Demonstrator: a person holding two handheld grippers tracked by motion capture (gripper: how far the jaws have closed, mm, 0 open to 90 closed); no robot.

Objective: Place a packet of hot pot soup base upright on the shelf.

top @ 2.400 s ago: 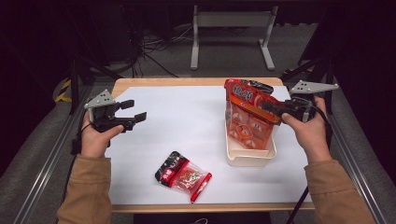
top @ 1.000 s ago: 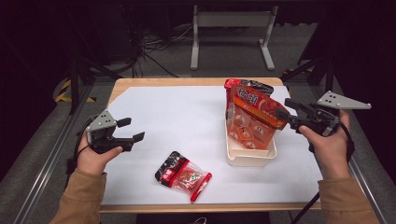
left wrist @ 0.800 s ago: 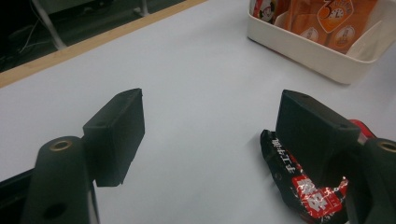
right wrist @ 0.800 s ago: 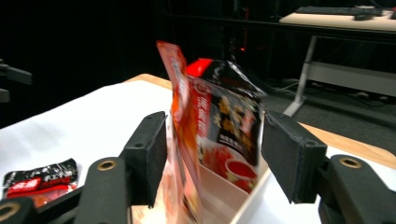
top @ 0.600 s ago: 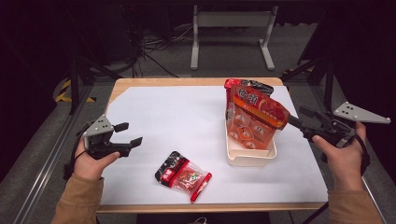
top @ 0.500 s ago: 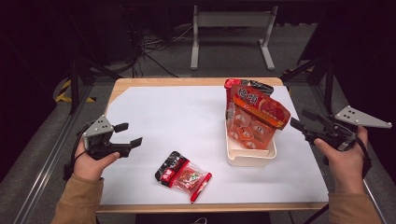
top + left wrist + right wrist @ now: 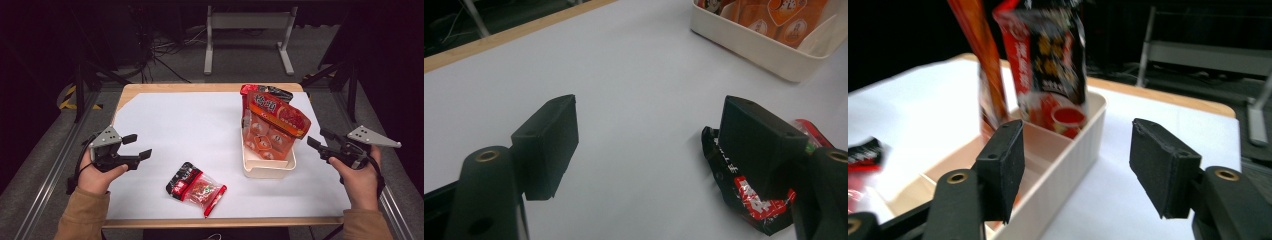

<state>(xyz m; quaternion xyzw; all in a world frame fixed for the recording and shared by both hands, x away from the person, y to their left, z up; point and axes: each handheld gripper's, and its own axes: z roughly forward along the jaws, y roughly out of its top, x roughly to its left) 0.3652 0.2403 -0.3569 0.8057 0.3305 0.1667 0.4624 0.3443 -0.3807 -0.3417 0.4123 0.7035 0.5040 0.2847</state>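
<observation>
A white bin (image 7: 269,171) stands at the table's right. An orange snack bag (image 7: 274,126) leans upright in it, with a red and black bag (image 7: 248,92) behind. A small red and black packet (image 7: 194,186) lies flat near the front edge. My right gripper (image 7: 317,138) hovers right of the bin, apart from it. Its jaws are open, have just been opening, and hold nothing. In the right gripper view the bin (image 7: 1075,150) and bags (image 7: 1048,50) lie beyond the jaws (image 7: 1078,132). My left gripper (image 7: 140,145) is open left of the packet (image 7: 754,200).
The white sheet (image 7: 190,125) covers most of the wooden table, with bare room between the left gripper and the bin. Metal rails run along both table sides. A grey stand (image 7: 247,22) and cables lie on the floor behind.
My right gripper has let go of the orange bag and drawn back to the right and downward. The bag stays in the bin. My left hand has come nearer the front edge.
</observation>
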